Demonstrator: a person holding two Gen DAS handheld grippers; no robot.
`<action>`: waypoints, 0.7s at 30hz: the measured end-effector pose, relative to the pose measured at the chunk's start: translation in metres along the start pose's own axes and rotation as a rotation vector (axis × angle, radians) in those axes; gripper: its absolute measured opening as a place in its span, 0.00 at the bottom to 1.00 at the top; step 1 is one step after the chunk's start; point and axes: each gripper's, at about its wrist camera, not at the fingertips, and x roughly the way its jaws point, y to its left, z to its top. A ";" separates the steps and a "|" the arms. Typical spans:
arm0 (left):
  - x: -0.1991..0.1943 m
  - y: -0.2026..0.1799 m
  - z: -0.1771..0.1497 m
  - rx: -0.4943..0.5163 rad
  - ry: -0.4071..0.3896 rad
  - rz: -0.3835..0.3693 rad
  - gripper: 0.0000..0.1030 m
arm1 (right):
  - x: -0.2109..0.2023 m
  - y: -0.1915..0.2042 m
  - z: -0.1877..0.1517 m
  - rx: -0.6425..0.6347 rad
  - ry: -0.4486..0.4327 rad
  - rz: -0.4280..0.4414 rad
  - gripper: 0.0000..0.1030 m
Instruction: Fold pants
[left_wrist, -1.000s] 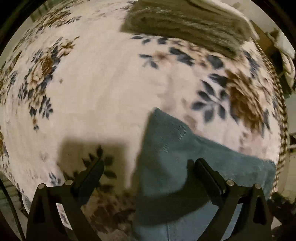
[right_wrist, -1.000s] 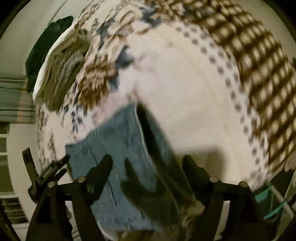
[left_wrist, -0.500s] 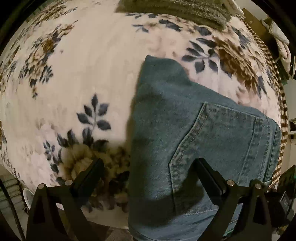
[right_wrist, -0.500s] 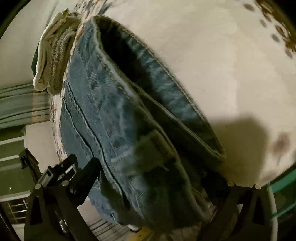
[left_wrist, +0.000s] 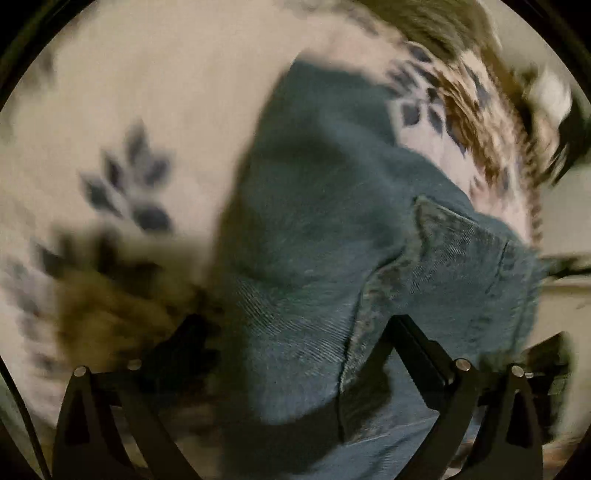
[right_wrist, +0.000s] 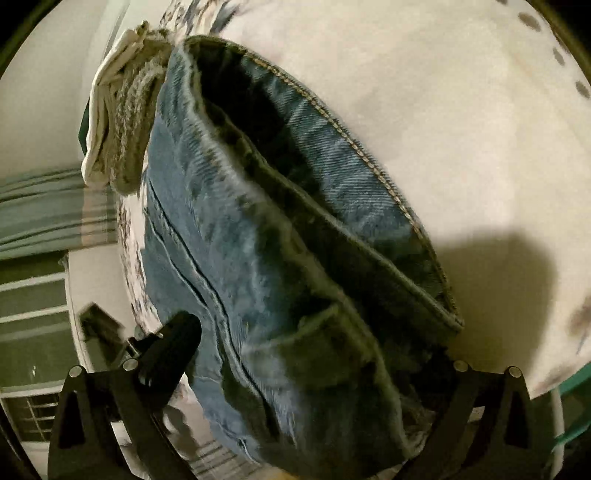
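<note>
Blue denim pants (left_wrist: 332, 229) lie folded on a floral blanket (left_wrist: 129, 122); a back pocket (left_wrist: 443, 266) shows at the right. The left wrist view is blurred by motion. My left gripper (left_wrist: 295, 339) is open, its fingers wide apart just above the denim, the right finger (left_wrist: 410, 339) over the pocket. In the right wrist view the pants (right_wrist: 258, 258) fill the middle, with the open waistband (right_wrist: 332, 122) facing up. My right gripper (right_wrist: 314, 332) is open, its fingers straddling the waistband end; its left finger (right_wrist: 173, 343) shows and the right one is hidden behind the cloth.
A stack of folded knit clothes (right_wrist: 122, 122) sits at the far end of the bed, seen blurred in the left wrist view (left_wrist: 436, 22). The blanket's checked border (left_wrist: 532, 173) marks the bed's right edge. A striped curtain (right_wrist: 40, 210) hangs beyond the bed.
Both grippers have come in close over the pants, which now fill much more of each view. The left view has swung and blurred; the right view has barely shifted in the last half second.
</note>
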 end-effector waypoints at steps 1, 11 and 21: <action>-0.002 -0.001 0.000 0.019 -0.012 -0.007 0.80 | 0.001 0.005 0.000 -0.023 -0.007 -0.037 0.75; -0.111 -0.070 -0.019 0.119 -0.122 -0.004 0.23 | -0.055 0.078 -0.020 -0.160 -0.082 -0.067 0.38; -0.230 -0.163 0.132 0.181 -0.250 -0.079 0.23 | -0.154 0.258 0.073 -0.265 -0.224 0.025 0.38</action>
